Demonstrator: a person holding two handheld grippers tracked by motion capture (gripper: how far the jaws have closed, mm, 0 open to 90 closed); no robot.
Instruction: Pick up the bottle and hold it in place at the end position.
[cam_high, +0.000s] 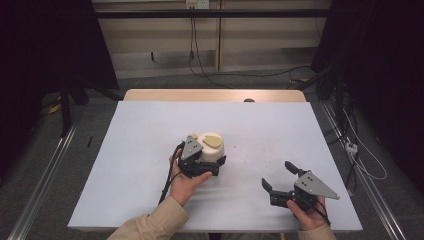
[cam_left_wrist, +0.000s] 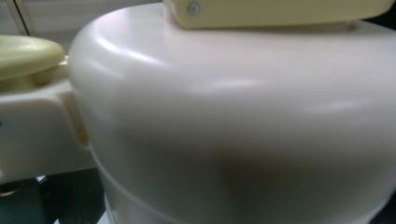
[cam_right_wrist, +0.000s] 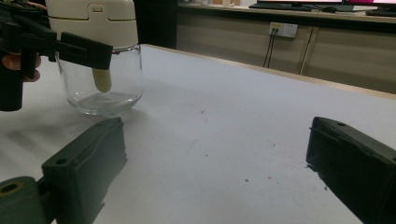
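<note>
The jar (cam_high: 210, 148) stood mid-table, glass below, slick cream lid on top: fragile and light. The left gripper (cam_high: 199, 161) clasped it at the lid, the safer hold. The right gripper (cam_high: 281, 178) gaped empty, well apart.

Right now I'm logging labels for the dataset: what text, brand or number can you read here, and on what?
No readable text.
The jar, its cream lid and both grippers carry no lettering.
The wall socket has marks too small to read.
</note>
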